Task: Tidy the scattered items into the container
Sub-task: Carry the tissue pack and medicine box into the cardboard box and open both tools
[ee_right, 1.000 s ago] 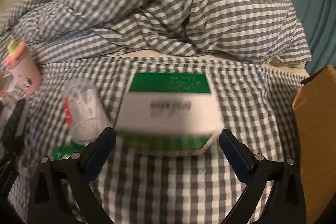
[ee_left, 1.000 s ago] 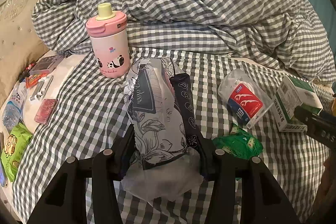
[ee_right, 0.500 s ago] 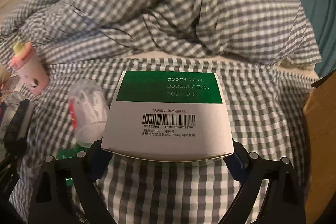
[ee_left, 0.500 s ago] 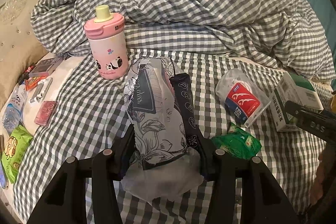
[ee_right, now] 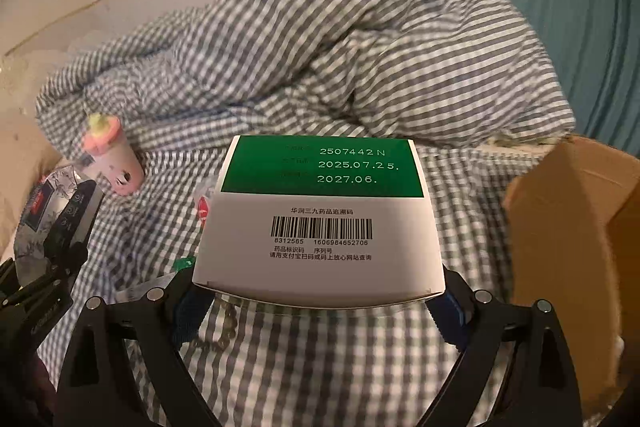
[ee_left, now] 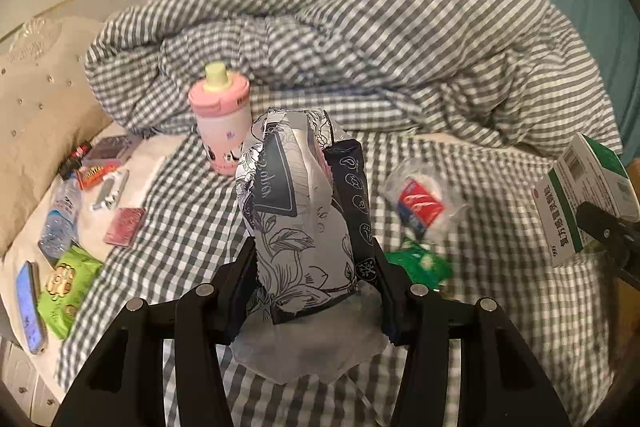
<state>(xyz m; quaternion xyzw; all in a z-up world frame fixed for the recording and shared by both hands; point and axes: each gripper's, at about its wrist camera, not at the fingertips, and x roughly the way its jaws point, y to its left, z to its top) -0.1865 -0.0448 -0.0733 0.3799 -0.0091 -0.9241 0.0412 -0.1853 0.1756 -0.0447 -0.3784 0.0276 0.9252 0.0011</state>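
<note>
Both grippers loaded over the gingham bed.

My left gripper (ee_left: 316,291) clamps a floral tissue pack (ee_left: 298,219), the pack standing up between the fingers with clear wrap bulging below them. My right gripper (ee_right: 320,301) has just been closing and now grips a green-and-white box (ee_right: 320,215) across its near end, barcode face up. Right of those fingers stands the open cardboard box (ee_right: 576,227). Ahead of the left fingers a pink bottle (ee_left: 222,125) stands upright; right of them lie a floss bag (ee_left: 420,203) and a green packet (ee_left: 416,263); far left, small items I cannot make out.
</note>
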